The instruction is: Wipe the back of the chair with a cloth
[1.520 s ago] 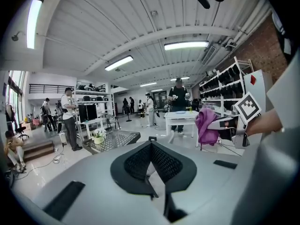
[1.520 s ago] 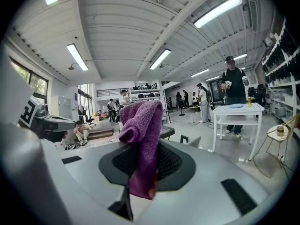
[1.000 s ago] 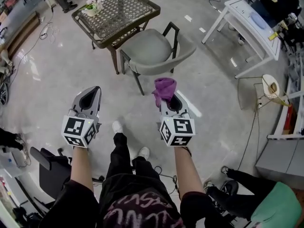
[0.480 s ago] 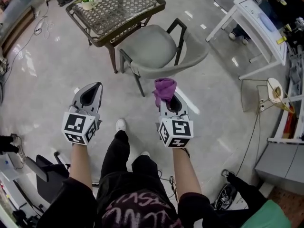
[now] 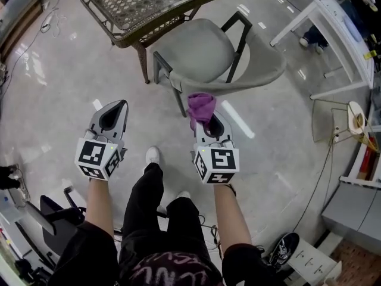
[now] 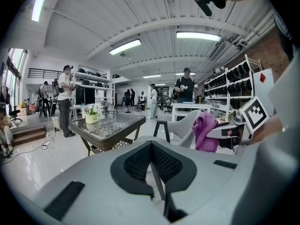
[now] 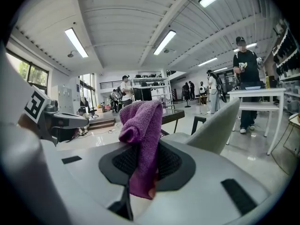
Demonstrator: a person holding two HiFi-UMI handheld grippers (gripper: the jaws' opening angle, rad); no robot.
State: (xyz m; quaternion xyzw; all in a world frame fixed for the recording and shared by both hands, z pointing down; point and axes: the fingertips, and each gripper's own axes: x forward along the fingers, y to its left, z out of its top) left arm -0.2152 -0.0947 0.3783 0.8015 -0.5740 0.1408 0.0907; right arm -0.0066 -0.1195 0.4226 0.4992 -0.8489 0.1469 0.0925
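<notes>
Two grippers are held out low over the pale floor (image 5: 65,94), and only one carries anything. The right gripper (image 5: 207,121) has its fingers clamped on a purple cloth (image 5: 201,105), which bunches up above the tips and hangs a short tail down between them. The left gripper (image 5: 115,111) has its fingers pressed together with nothing in them.

The cloth looks like soft, light terry — it will fold and drag rather than push, so it probably needs pressing flat against the surface to wipe well. It is pinched near the middle of the bunch, which leaves a loose wad in front to do the rubbing. That looks like a fair hold, though a thin pinch of such cloth could slip under a hard stroke.

The grey chair (image 5: 196,52) stands just ahead. Its curved back (image 5: 262,76) sweeps round on the side nearest the person, close beyond the cloth but not touching it. The back looks smooth and stiff, and the chair seems light enough that a firm wipe might shift it on the glossy floor. The free left gripper could steady it.

Just beyond the chair a wicker table (image 5: 178,18) with a glass top stands close against the seat side. A white table (image 5: 342,28) is well apart at the right, and cables (image 5: 324,159) trail across the floor there. The chair's dark legs (image 5: 177,103) and black arm frame (image 5: 238,31) sit near the wiping path — the person's own feet (image 5: 153,155) are close under the grippers too.
</notes>
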